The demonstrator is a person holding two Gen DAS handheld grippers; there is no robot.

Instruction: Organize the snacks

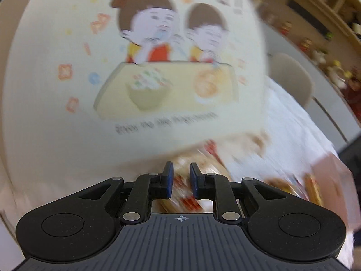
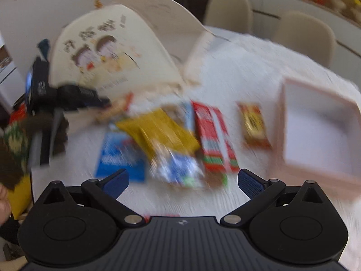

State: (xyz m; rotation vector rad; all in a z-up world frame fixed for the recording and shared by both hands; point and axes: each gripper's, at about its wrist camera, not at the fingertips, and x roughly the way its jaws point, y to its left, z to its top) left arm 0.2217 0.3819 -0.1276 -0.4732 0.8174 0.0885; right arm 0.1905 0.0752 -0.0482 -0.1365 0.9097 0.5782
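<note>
A large cream cartoon box (image 1: 140,67) fills the left wrist view and stands at the back left in the right wrist view (image 2: 112,52). My left gripper (image 1: 180,179) sits just in front of it with the jaws close together, over a blurred snack packet (image 1: 187,201); whether it grips is unclear. My right gripper (image 2: 182,180) is open and empty above a snack pile: a yellow packet (image 2: 162,131), a blue packet (image 2: 119,160), a red box (image 2: 212,135) and a small red-gold packet (image 2: 255,124). An empty pink tray (image 2: 282,126) lies to the right.
The table has a white cloth (image 2: 237,67). Beige chairs (image 2: 302,33) stand behind it, with shelves of small figures (image 1: 327,52) beyond. The left gripper's body (image 2: 52,94) and a patterned sleeve (image 2: 15,153) are at the left.
</note>
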